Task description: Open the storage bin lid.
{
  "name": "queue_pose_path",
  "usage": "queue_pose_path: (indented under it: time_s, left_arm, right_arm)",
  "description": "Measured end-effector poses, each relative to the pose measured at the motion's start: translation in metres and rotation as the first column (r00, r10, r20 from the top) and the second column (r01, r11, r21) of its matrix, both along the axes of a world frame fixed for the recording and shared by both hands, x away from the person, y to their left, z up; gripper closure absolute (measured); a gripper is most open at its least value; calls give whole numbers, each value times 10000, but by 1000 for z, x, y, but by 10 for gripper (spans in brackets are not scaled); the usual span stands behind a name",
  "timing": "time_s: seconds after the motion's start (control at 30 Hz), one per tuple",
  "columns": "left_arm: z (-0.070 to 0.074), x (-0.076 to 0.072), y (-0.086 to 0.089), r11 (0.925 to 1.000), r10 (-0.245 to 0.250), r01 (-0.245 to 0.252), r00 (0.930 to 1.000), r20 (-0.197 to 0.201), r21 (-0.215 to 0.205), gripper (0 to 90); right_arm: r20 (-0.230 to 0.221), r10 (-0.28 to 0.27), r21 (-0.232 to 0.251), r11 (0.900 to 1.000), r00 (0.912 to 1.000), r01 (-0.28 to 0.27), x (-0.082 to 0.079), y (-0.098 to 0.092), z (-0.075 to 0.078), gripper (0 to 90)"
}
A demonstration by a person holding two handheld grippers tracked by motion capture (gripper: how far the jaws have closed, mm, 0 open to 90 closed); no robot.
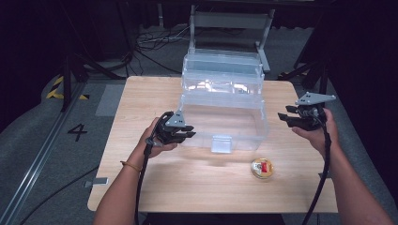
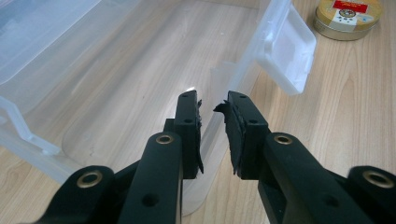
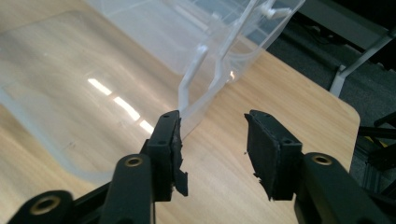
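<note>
Both hands are working a clear box (image 1: 224,119) mid-tabletop: left gripper (image 2: 215,135) is pinching its near wall, right gripper (image 3: 212,154) is hanging apart (empty); one-sided pulling risks tipping it.

My two grippers are matte black, each topped by a grey three-cornered plate, with a black cable trailing back along my bare forearms. The jaws carry brass-ringed screw holes and worn, ragged black pads. A thin orange band circles my left wrist (image 1: 130,165).
</note>
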State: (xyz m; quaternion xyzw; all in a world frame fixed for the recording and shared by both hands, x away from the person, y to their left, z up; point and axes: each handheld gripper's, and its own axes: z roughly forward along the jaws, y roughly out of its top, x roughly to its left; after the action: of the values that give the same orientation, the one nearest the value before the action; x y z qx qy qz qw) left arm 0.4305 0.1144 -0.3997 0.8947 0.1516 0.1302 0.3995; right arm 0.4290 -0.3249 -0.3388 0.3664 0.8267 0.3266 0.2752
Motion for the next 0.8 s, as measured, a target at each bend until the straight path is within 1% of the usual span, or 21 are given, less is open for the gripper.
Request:
queue_pose_path:
  time_s: [0.1, 0.2, 0.3, 0.33, 0.4, 0.47, 0.53, 0.57, 0.67, 0.73, 0.77, 0.8]
  left_arm:
    - [0, 0, 0, 10000, -10, 10, 10000, -41, -14, 757]
    - [0, 0, 0, 10000, -24, 24, 10000, -43, -23, 757]
    - [0, 0, 0, 10000, 12, -12, 10000, -44, -43, 757]
    - [0, 0, 0, 10000, 11, -11, 10000, -44, -53, 757]
    - [0, 0, 0, 10000, -30, 29, 10000, -49, -31, 757]
    - [0, -1, 0, 9999, -77, 76, 9999, -76, -66, 759]
    - [0, -1, 0, 9999, -112, 111, 9999, -77, -54, 761]
    - [0, -1, 0, 9999, -132, 131, 9999, -99, -38, 761]
    - [0, -1, -1, 9999, -140, 139, 9999, -91, -47, 761]
    - [0, -1, -1, 9999, -137, 137, 9999, -103, -62, 762]
    - [-1, -1, -1, 9999, -142, 141, 9998, -106, -65, 762]
    - [-1, -1, -1, 9998, -163, 162, 9998, -133, -74, 762]
  right_arm:
    - [-160, 105, 30, 9999, 9998, -104, -7, -1, -4, 530]
    - [-348, 210, -116, 9997, 9992, -214, -13, -1, -10, 503]
    - [-543, 276, -157, 9995, 9981, -285, -18, -2, -15, 473]
    - [-687, 333, -154, 9993, 9971, -345, -20, -2, -18, 459]
    - [-832, 433, -194, 9988, 9956, -450, -25, -1, -22, 435]
    - [-1131, 492, -249, 9983, 9924, -523, -29, 0, -28, 381]
    - [-1177, 536, -286, 9979, 9916, -574, -31, 0, -30, 376]
    - [-1292, 589, -316, 9975, 9899, -635, -33, 1, -32, 374]
    - [-1601, 755, -499, 9952, 9842, -844, -38, 3, -40, 331]
    - [-1861, 880, -440, 9942, 9786, -978, -43, 5, -45, 319]
    - [-2043, 985, -464, 9928, 9739, -1101, -45, 6, -47, 309]
    - [-2103, 1017, -510, 9921, 9723, -1148, -47, 7, -49, 307]
